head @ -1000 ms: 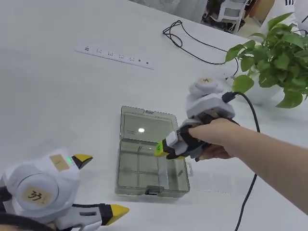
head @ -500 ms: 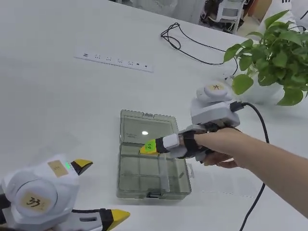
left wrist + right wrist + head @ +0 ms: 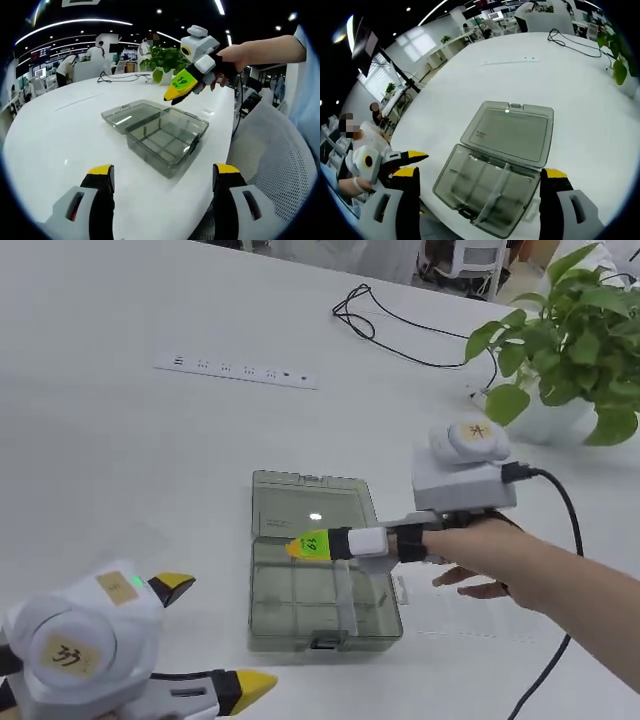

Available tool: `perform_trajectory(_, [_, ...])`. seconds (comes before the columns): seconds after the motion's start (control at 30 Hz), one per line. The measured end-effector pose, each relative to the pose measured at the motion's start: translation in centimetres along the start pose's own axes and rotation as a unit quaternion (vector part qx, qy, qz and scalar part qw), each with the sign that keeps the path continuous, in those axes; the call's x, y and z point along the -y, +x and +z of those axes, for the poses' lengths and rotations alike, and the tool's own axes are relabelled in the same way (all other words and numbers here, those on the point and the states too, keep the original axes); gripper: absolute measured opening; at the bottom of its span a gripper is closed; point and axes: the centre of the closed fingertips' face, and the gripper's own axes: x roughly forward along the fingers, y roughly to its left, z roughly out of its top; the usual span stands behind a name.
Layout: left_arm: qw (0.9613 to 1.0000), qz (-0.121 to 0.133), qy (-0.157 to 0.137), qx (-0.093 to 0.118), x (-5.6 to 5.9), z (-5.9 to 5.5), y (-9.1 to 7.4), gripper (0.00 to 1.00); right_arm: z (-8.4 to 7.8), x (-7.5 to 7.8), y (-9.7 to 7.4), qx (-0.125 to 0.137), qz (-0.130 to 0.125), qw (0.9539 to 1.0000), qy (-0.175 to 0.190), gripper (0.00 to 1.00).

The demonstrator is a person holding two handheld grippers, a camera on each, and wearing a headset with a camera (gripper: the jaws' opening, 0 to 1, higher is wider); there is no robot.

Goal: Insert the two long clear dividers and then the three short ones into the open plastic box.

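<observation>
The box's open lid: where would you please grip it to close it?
Probably by the latch tab on the far edge of the lid, coming from the side opposite the hinge: it lies flat on the table, hinged along its near edge.

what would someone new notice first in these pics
An open clear box lies in the middle of the white table, lid laid back, dividers inside. The right gripper hangs over it, yellow-tipped jaws open. A leafy green plant stands at the head view's top right.
</observation>
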Motion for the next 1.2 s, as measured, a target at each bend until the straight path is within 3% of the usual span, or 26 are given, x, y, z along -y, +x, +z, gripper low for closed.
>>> perform_trajectory(0.17, [1.0000,0.005,-0.001,-0.003,0.0,0.1,-0.2,0.82,-0.3,0.5,-0.7,0.017,0.011,0.9997,0.012,1.00])
perform_trajectory(0.2, [1.0000,0.006,-0.001,-0.003,0.0,0.1,-0.3,0.82,-0.1,0.3,-0.9,0.033,0.025,0.9991,0.004,1.00])
perform_trajectory(0.4, [0.9996,0.018,-0.022,0.002,-0.6,0.3,-0.8,0.82,-0.9,1.7,-2.1,0.057,0.020,0.9982,-0.001,1.00])
perform_trajectory(0.5, [0.9993,0.024,-0.030,0.002,-1.0,0.2,-1.1,0.82,-1.3,1.9,-2.9,0.073,0.039,0.9966,-0.006,1.00])
perform_trajectory(0.73, [0.9973,0.050,-0.054,0.001,-2.7,0.0,-1.8,0.81,-2.6,2.0,-4.7,0.097,0.042,0.9905,-0.087,1.00])
perform_trajectory(0.8, [0.9968,0.056,-0.056,-0.001,-3.1,-0.2,-2.0,0.81,-3.4,2.1,-5.0,0.087,0.045,0.9905,-0.096,1.00])
perform_trajectory(1.0, [0.9944,0.078,-0.070,-0.016,-5.0,-0.6,-2.4,0.81,-4.4,2.4,-5.8,0.102,0.057,0.9805,-0.158,1.00])
perform_trajectory(1.2, [0.9920,0.091,-0.075,-0.045,-6.7,-1.3,-2.7,0.82,-4.8,2.0,-6.7,0.123,0.069,0.9729,-0.183,1.00])
